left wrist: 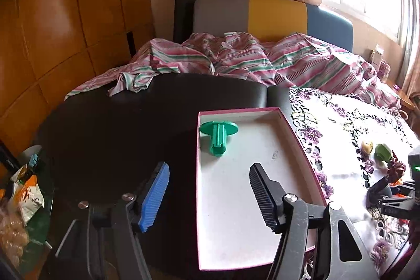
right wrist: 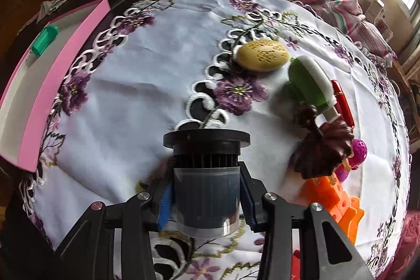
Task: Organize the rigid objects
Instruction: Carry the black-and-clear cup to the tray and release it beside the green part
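Where the embroidered cloth (right wrist: 147,85) ends (lace-edged), dark tabletop (left wrist: 118,127) shows.

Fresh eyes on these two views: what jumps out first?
The black flanged cylinder clamped in the right tool fills the lower middle of the right wrist view. In the left wrist view, a lone green spool lies in the pink-rimmed box, ahead of the open left tool.
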